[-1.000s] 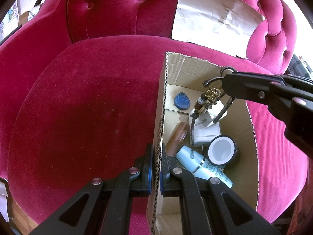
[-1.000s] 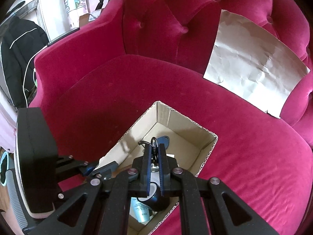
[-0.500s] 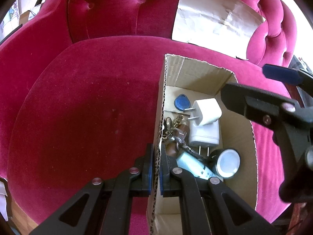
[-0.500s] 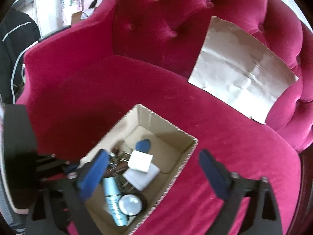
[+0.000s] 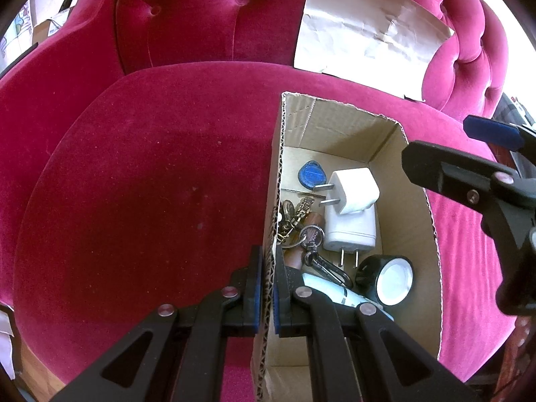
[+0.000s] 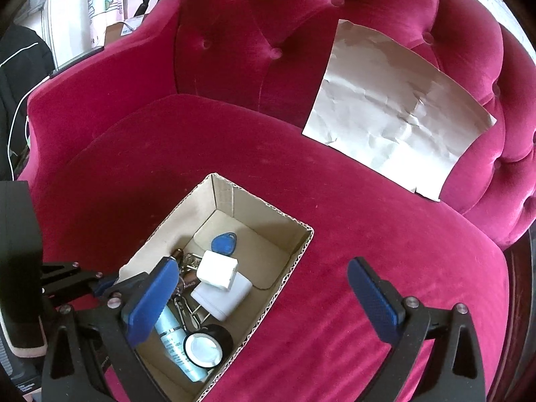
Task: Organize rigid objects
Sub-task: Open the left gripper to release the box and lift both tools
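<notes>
Dropped since a second earlier, the keyring [image 5: 303,234] lay in the cardboard box [image 5: 338,117] on the armchair [image 5: 150,184], its long axis running from the far wall toward the near end. Right tongs [image 6: 264,298] had just been opening, now wide and empty; left tongs [image 5: 266,289] pinched the box wall.

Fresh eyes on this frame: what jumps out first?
The crimson velvet armchair fills both views, with a crumpled sheet of paper propped against its backrest. On the seat sits an open cardboard box holding two white plug adapters, a blue key fob, a keyring, a pale blue tube and a black-rimmed lens. The left gripper pinches the box's wall; the right gripper hangs over it, jaws wide and empty.
</notes>
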{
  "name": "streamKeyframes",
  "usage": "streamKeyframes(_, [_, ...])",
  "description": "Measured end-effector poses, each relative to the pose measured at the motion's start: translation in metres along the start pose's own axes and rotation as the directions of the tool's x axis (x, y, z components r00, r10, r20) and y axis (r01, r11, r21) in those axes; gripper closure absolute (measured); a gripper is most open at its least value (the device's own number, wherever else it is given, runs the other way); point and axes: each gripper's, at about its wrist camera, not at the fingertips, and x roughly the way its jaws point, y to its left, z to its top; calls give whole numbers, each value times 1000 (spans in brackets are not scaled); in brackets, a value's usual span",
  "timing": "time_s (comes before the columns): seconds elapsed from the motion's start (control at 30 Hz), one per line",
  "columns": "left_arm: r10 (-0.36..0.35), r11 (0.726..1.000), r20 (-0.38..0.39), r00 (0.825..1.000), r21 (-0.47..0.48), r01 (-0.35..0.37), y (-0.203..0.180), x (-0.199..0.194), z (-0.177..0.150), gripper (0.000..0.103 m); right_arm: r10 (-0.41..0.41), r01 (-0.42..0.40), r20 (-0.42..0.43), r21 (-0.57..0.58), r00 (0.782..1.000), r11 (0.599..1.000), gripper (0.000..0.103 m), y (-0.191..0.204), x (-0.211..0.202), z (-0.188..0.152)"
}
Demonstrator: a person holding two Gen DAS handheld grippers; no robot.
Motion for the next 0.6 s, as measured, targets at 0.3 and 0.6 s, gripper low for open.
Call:
streamKeyframes(0.3, [7,1000,-3,1000,6,-7,-2,0,0,98,-4,4,5,58,1000,998,0,-7,-8,-8])
streamKeyframes(0.6, [26,1000,23,999,1,-26,-1,-12,1,54,-18,18,0,129,1000,991,0,-19,-21,-25])
